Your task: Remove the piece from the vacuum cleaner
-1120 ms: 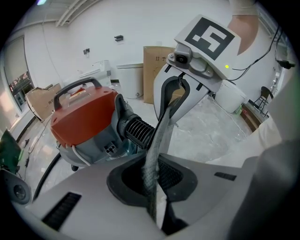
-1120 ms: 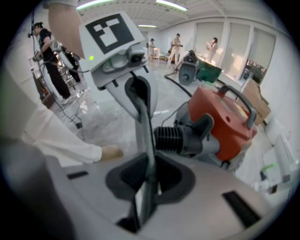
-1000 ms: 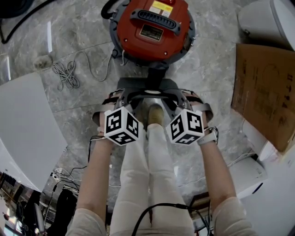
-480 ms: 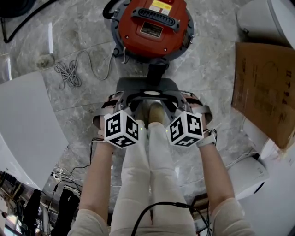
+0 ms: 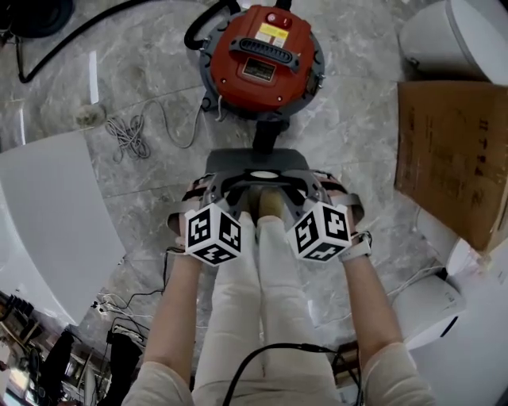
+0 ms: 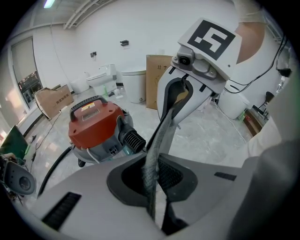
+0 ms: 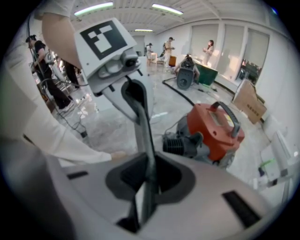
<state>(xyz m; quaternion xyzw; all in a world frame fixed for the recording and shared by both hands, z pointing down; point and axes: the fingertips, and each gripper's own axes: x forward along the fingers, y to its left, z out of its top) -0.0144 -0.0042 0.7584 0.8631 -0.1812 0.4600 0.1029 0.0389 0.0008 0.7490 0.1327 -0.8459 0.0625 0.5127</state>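
A red vacuum cleaner (image 5: 263, 55) stands on the marble floor ahead of me, its black ribbed port (image 6: 133, 140) facing me. Just in front of it I hold a flat grey piece (image 5: 255, 162) level between both grippers. My left gripper (image 5: 213, 189) is shut on its left edge and my right gripper (image 5: 319, 189) on its right edge. In each gripper view the piece shows edge-on as a thin grey strip (image 6: 157, 150) (image 7: 146, 154) running from the jaws to the other gripper. Whether the piece touches the port cannot be told.
A black hose (image 5: 103, 20) and a loose white cable (image 5: 131, 131) lie on the floor at the left. A cardboard box (image 5: 452, 158) and a white bin (image 5: 444, 36) stand at the right. A white surface (image 5: 48, 214) borders my left side.
Both grippers have risen together with the grey piece held between them. The vacuum cleaner now sits a little lower in the head view. Neither grip has changed.
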